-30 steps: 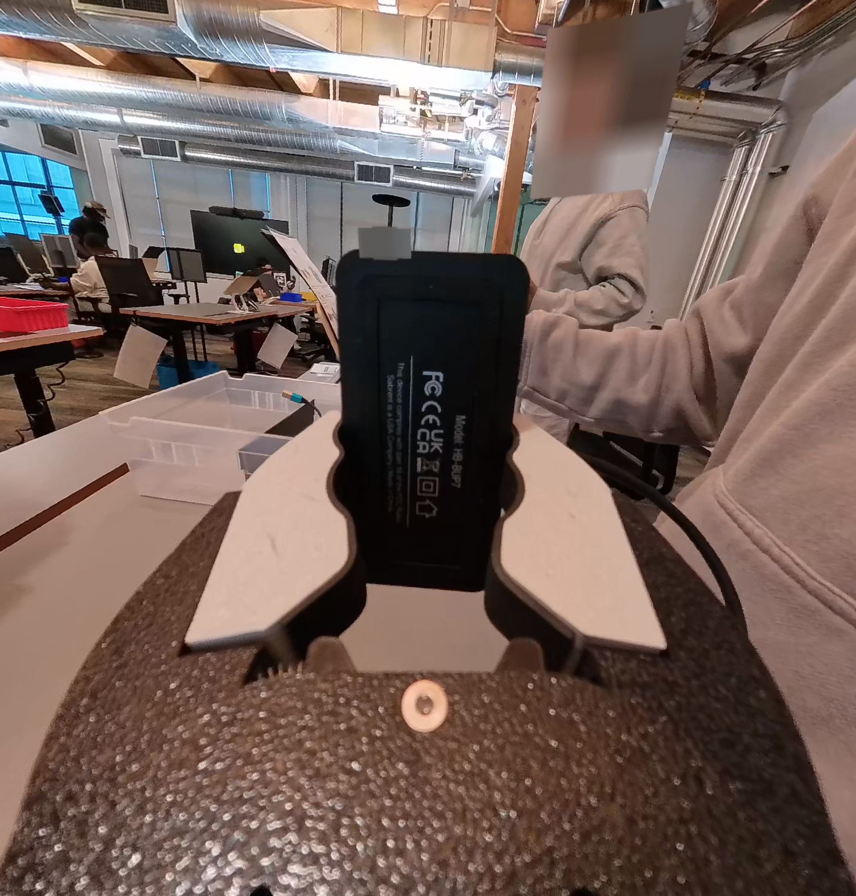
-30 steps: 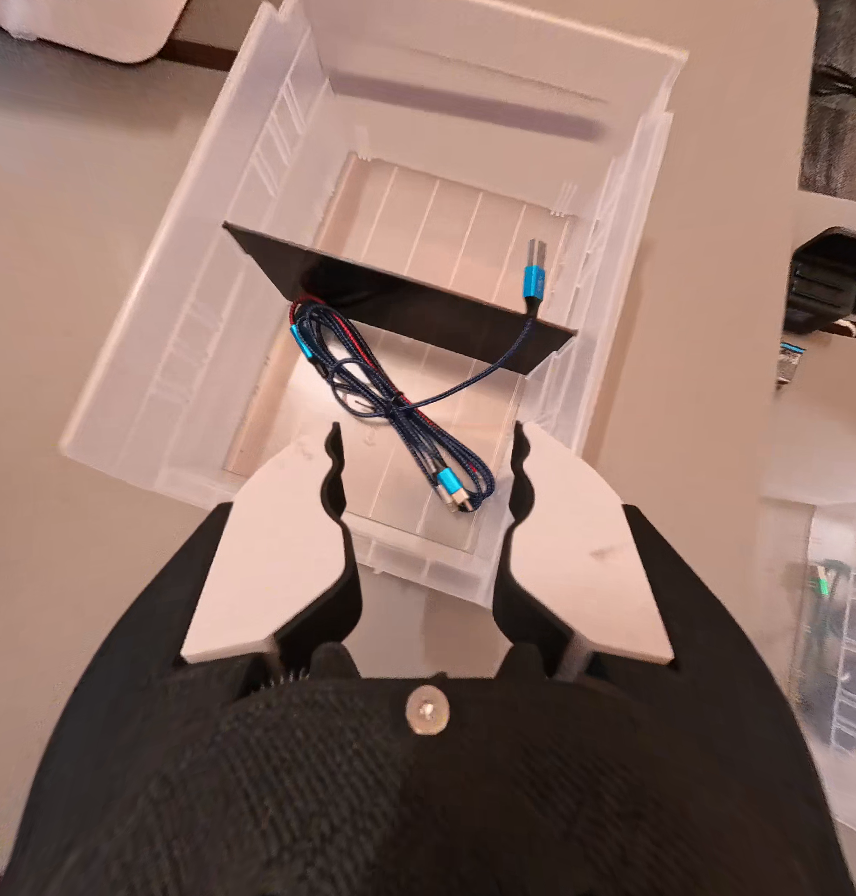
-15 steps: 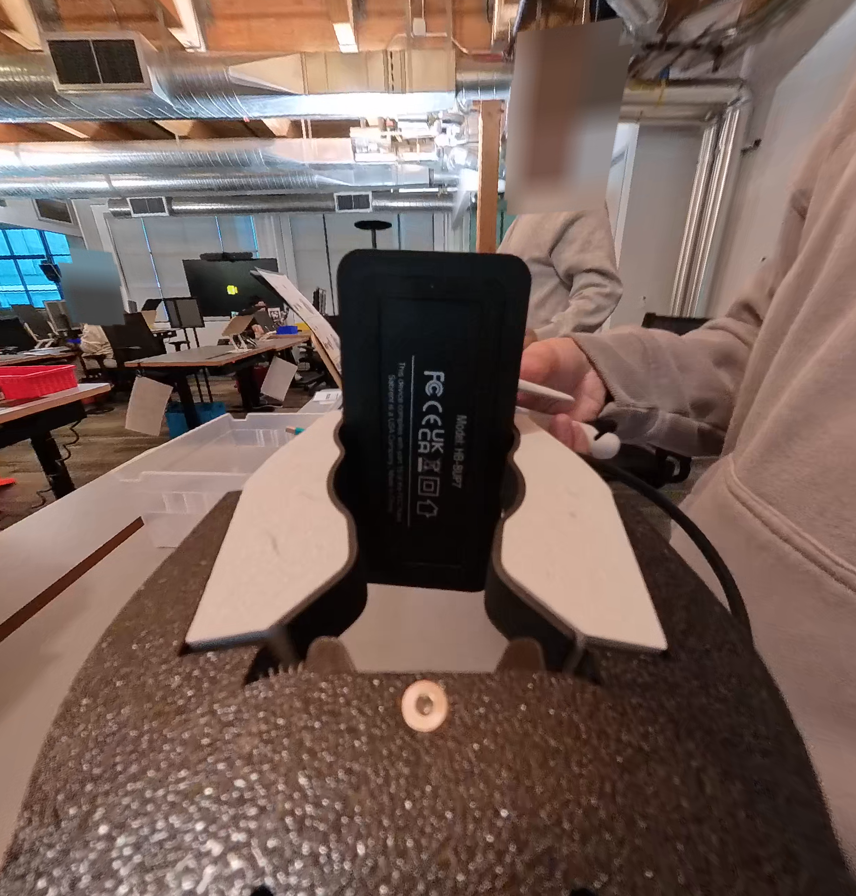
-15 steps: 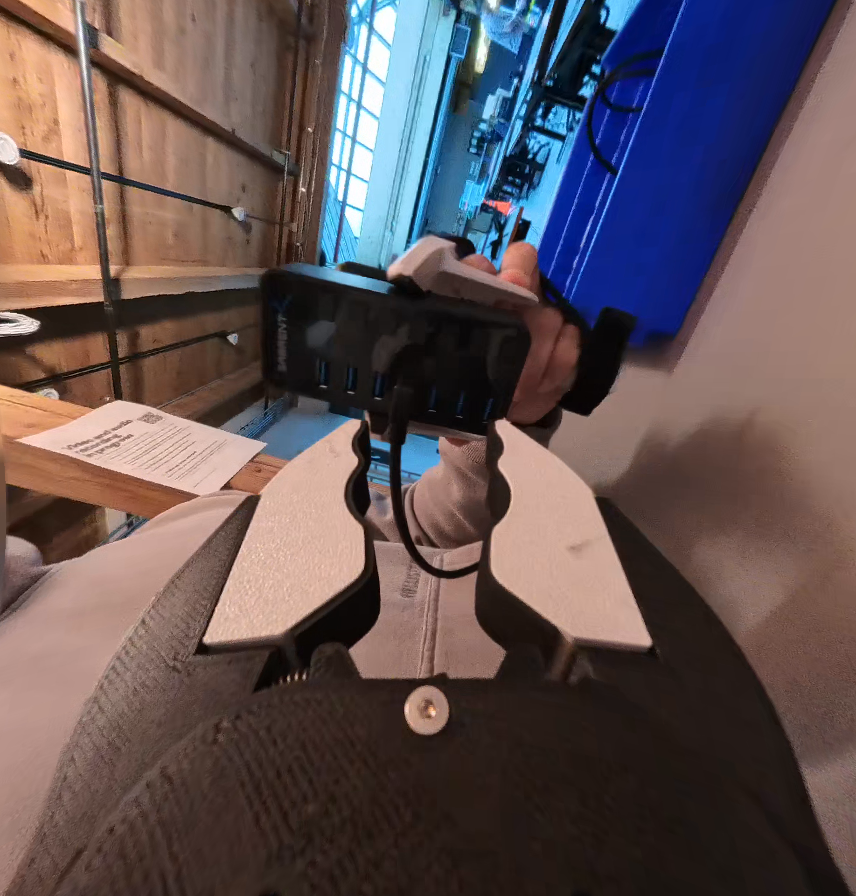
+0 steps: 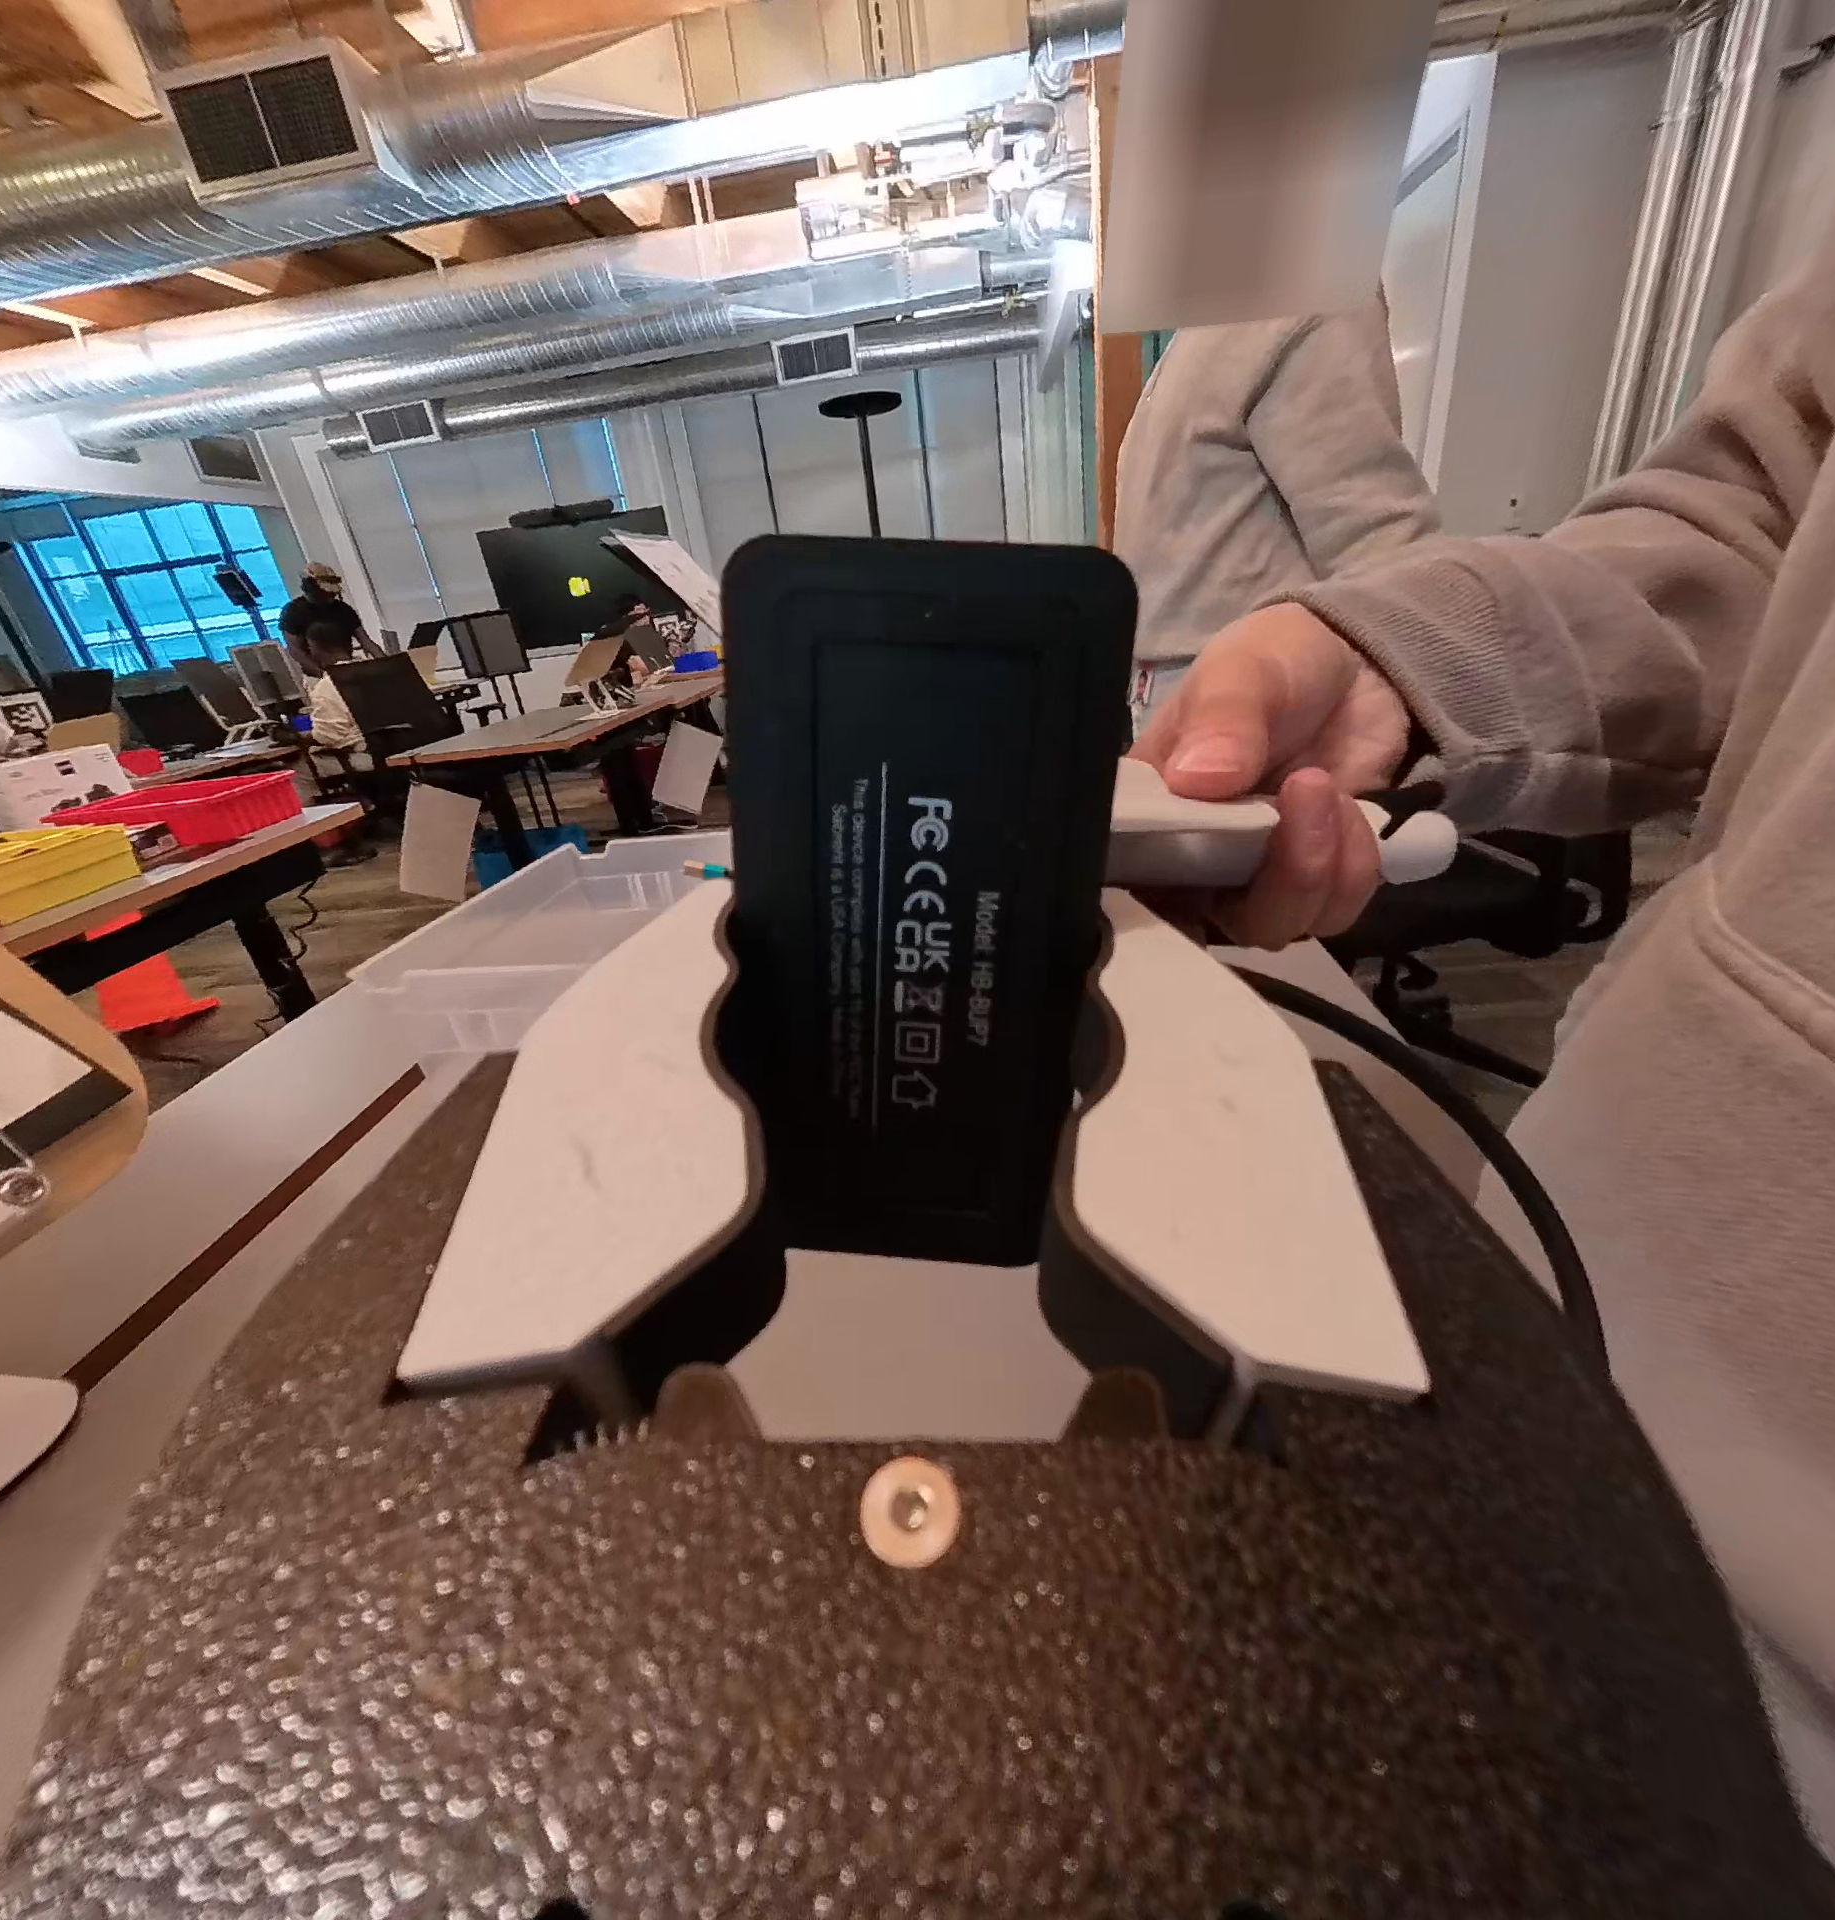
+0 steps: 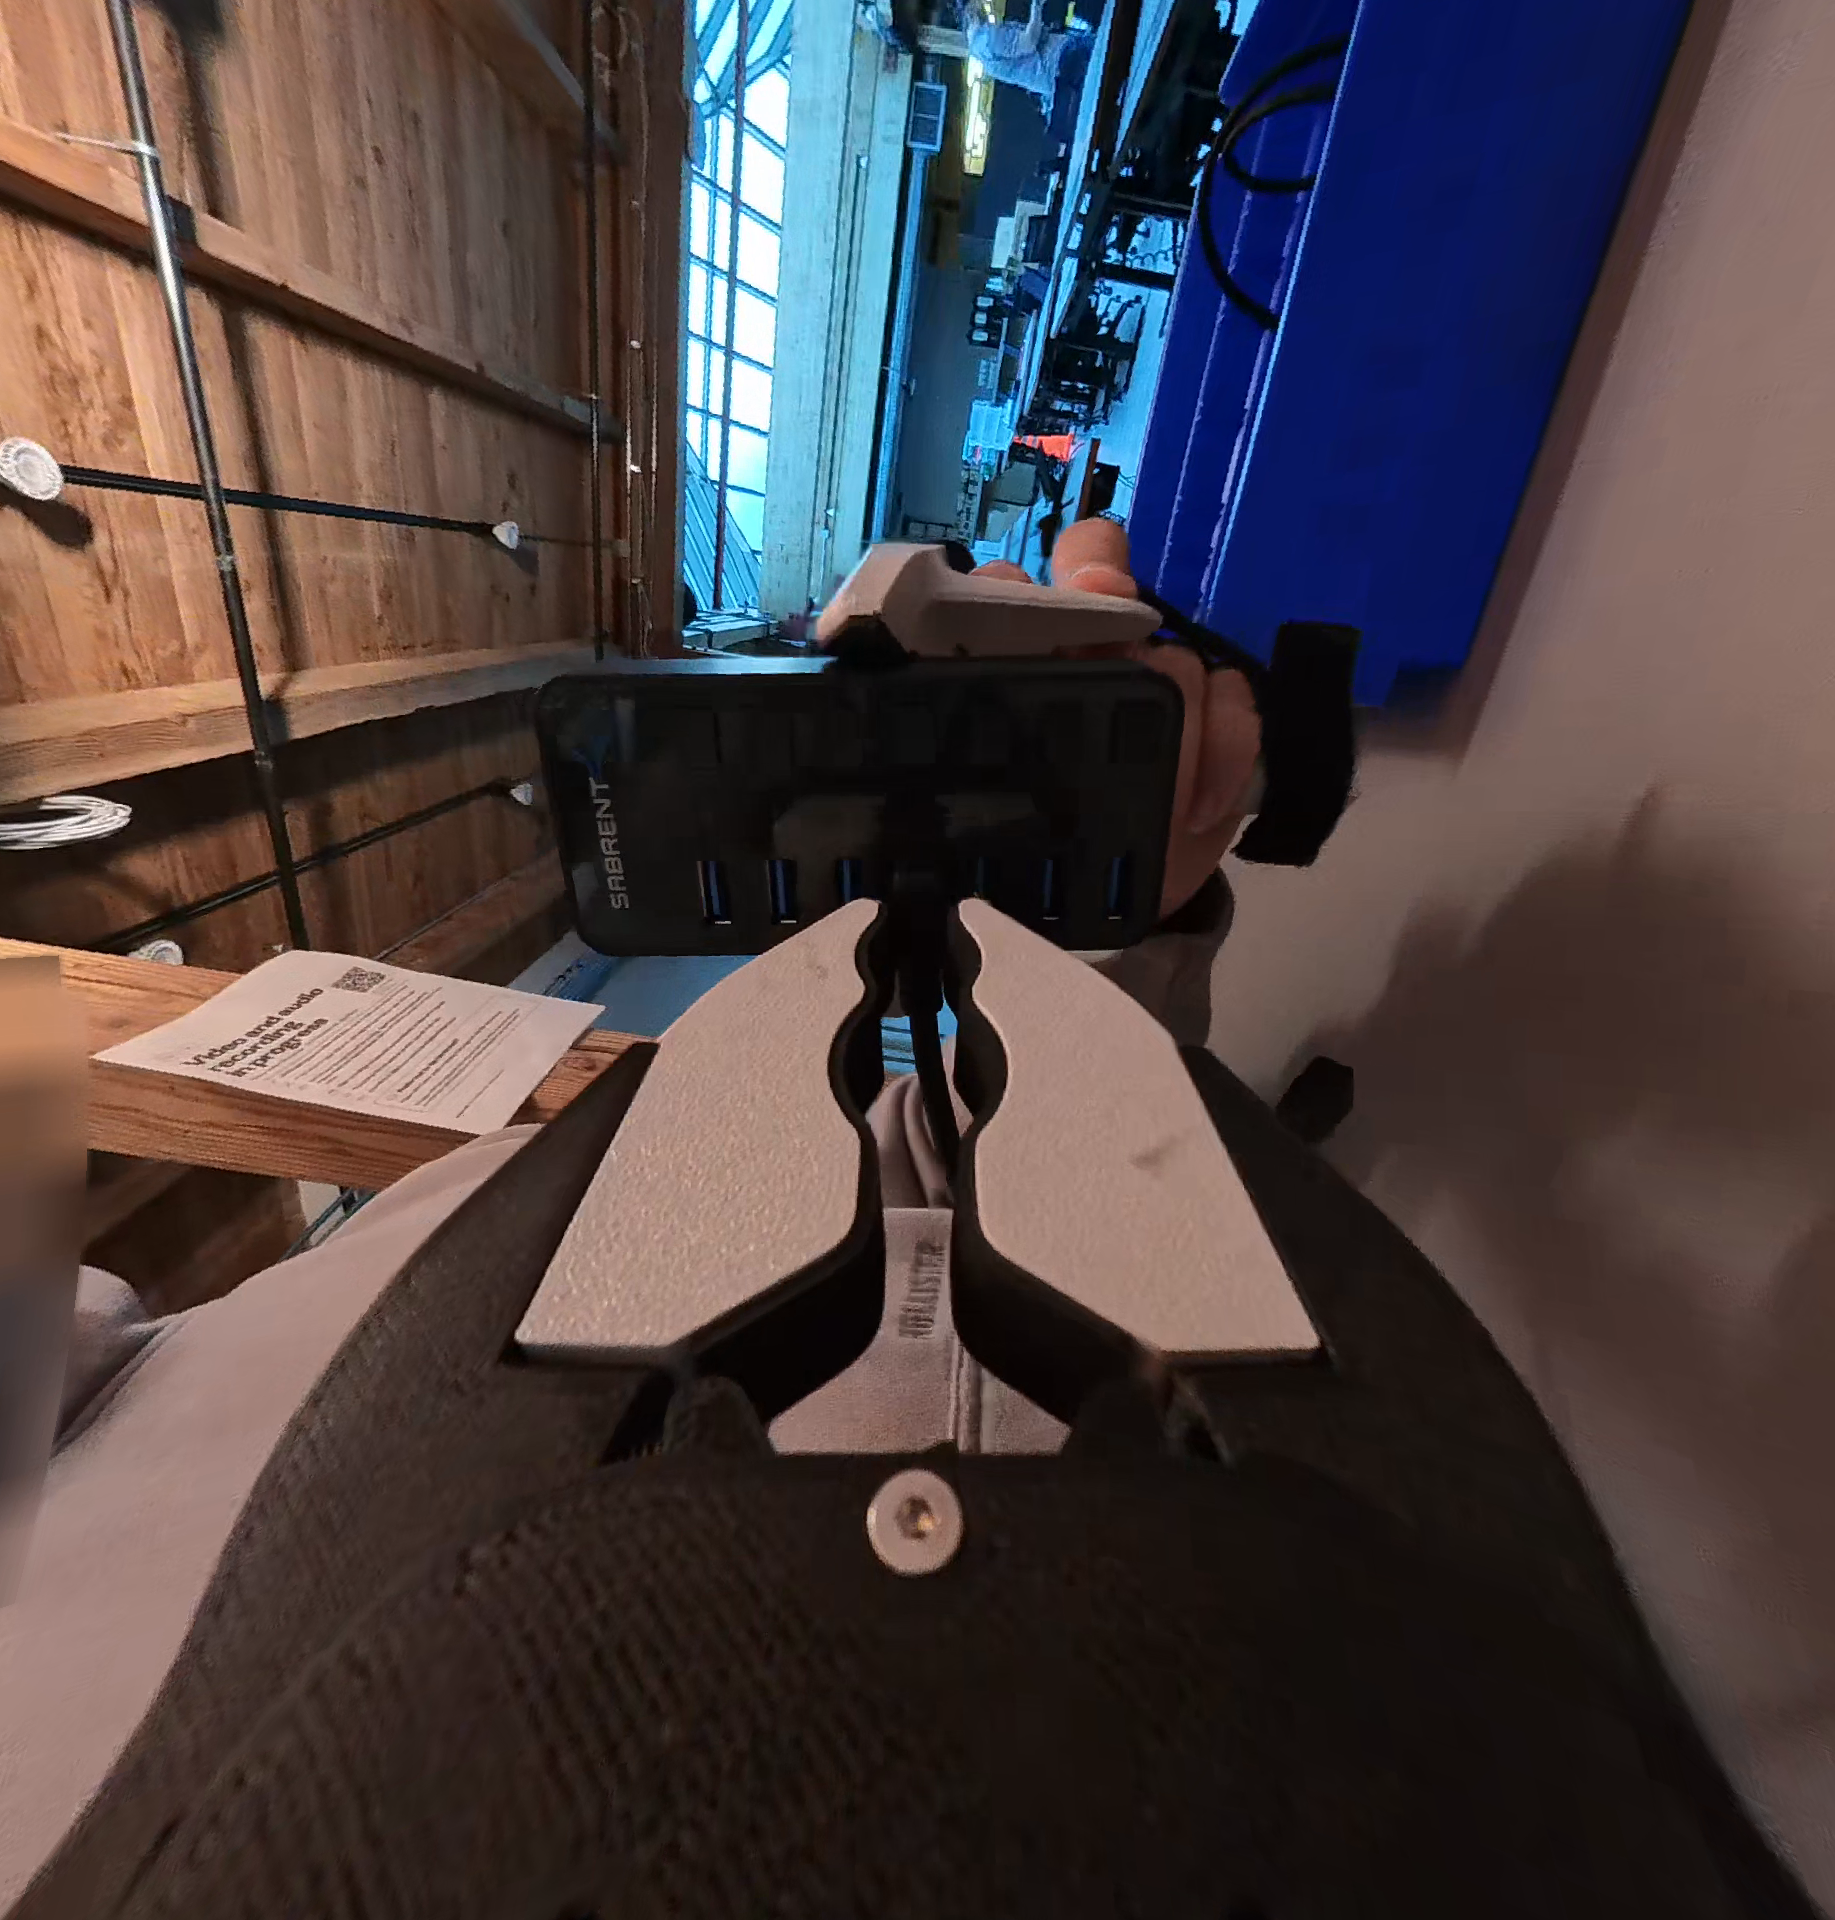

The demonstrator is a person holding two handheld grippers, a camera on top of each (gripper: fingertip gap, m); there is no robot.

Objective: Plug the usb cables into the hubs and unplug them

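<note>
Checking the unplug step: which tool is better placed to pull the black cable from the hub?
Right: the right tool is closed around the black cable just below the hub; the left tool holds it.

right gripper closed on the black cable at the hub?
Yes, the right gripper fingers pinch the black cable just below the hub.

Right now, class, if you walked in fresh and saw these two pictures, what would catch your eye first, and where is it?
First, the black hub, standing upright in the middle of the left view, clamped between the left gripper fingers. In the right view, the right gripper has closed on a black cable plugged into the hub's row of ports. Behind it, a bright blue panel fills the upper right.
</note>
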